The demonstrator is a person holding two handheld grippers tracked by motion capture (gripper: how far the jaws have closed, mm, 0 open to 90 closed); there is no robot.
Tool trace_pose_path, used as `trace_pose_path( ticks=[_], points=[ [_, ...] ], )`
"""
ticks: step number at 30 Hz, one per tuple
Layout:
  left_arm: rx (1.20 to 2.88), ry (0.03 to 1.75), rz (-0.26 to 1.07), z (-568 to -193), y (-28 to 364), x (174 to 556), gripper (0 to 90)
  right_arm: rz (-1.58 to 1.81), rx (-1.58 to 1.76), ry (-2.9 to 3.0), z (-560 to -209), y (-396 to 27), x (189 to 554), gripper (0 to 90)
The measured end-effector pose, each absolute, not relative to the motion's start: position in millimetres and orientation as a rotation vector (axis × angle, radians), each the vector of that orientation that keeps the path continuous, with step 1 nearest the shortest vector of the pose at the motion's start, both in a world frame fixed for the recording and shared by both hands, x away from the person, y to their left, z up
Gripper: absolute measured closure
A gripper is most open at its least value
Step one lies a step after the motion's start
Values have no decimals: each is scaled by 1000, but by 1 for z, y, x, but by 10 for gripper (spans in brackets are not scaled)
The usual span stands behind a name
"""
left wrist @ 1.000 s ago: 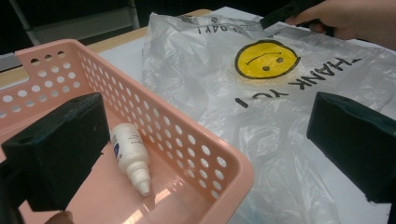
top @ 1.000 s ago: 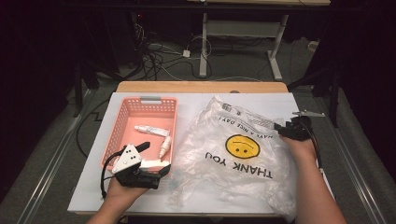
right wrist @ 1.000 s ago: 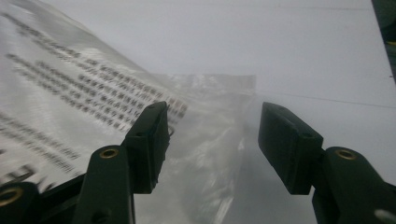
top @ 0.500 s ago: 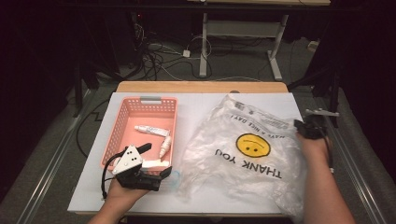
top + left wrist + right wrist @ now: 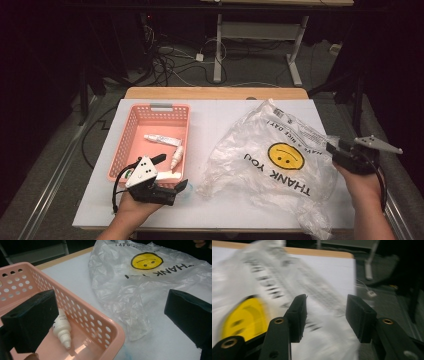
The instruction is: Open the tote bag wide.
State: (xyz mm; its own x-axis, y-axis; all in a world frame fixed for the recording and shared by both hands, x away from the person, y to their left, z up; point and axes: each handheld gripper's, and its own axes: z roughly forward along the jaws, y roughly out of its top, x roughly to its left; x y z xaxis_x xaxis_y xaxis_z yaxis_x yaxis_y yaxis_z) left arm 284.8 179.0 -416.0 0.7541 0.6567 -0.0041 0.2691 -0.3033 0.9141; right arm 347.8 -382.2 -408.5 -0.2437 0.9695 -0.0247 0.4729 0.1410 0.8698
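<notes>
My right gripper (image 5: 334, 148) sits at three o'clock on the table (image 5: 220, 112), over the right edge of the plastic bag (image 5: 272, 165); its jaws have just been opening and stand apart with nothing pressed between them. My left gripper (image 5: 170, 172) rests at seven o'clock, jaws wide apart, straddling the near right corner of the pink basket (image 5: 131, 131). Inside the basket lie a white bottle (image 5: 62, 328) and a tube (image 5: 161, 139). The bag spreads from the centre toward four o'clock.

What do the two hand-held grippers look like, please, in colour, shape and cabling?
Left hand-held gripper: black body, blocky black jaws, white three-cornered plate with dark dots, black cable looping from it. Right hand-held gripper: black, grey three-cornered plate, brass-ringed holes on its jaw arms. Forearms bare.
</notes>
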Motion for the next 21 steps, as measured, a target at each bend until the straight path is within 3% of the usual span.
trace_pose_path(
  ticks=[7,10,11,13,14,16,19,21],
  points=[
    [1894,712,456,-417,178,285,0,1142,1183,2002,-414,-316,280,510],
    [1893,715,456,-417,179,286,0,1169,1140,2066,-421,-297,269,480],
    [1890,717,453,-417,179,286,0,1192,1096,2121,-427,-279,259,424],
    [1889,717,452,-417,179,287,0,1192,1068,2149,-429,-271,257,387],
    [1892,719,446,-418,179,288,0,1148,1009,2225,-434,-256,255,288],
    [1890,724,436,-419,179,289,0,1114,980,2276,-438,-248,258,259],
    [1891,721,438,-419,178,288,0,1088,927,2348,-444,-240,265,263],
    [1893,719,437,-419,178,289,0,1075,912,2383,-449,-236,269,316]
  ],
)
